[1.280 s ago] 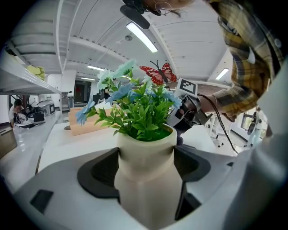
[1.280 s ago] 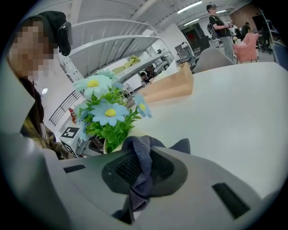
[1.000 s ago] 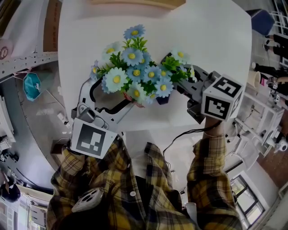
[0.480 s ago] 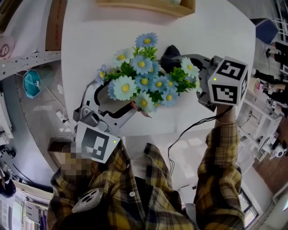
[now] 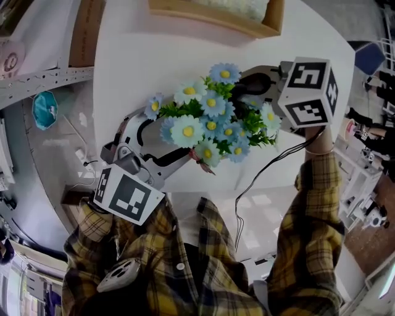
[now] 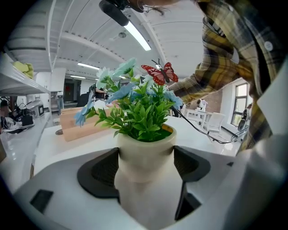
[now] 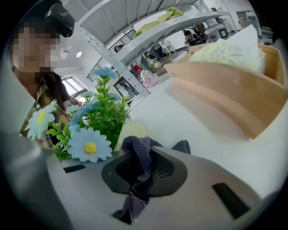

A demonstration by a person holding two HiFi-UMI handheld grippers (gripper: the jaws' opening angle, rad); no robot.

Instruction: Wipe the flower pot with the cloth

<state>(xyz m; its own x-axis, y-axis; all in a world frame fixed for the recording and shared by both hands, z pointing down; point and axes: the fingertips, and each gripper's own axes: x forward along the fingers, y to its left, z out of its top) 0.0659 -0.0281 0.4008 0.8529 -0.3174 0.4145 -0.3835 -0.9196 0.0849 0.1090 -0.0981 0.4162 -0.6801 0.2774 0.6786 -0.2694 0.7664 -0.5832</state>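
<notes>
A cream flower pot (image 6: 145, 157) with blue daisies (image 5: 210, 126) and green leaves sits between the jaws of my left gripper (image 6: 146, 168), which is shut on its neck. In the head view that left gripper (image 5: 162, 155) reaches in from the lower left, and the pot body is hidden under the flowers. My right gripper (image 7: 144, 173) is shut on a dark blue cloth (image 7: 140, 164). The cloth (image 5: 258, 83) lies against the pot's cream rim (image 7: 130, 132) on its far right side. A red butterfly (image 6: 159, 72) stands among the flowers.
A wooden tray (image 5: 216, 15) holding a pale yellow-green cloth (image 7: 227, 48) stands at the far edge of the white round table (image 5: 148, 68). A black cable (image 5: 259, 176) trails off the near table edge. Shelving (image 5: 31, 80) lies to the left.
The pot with its flowers has shifted right and farther from me in the left gripper. The right gripper with the cloth has moved up and around to the pot's far right side.
</notes>
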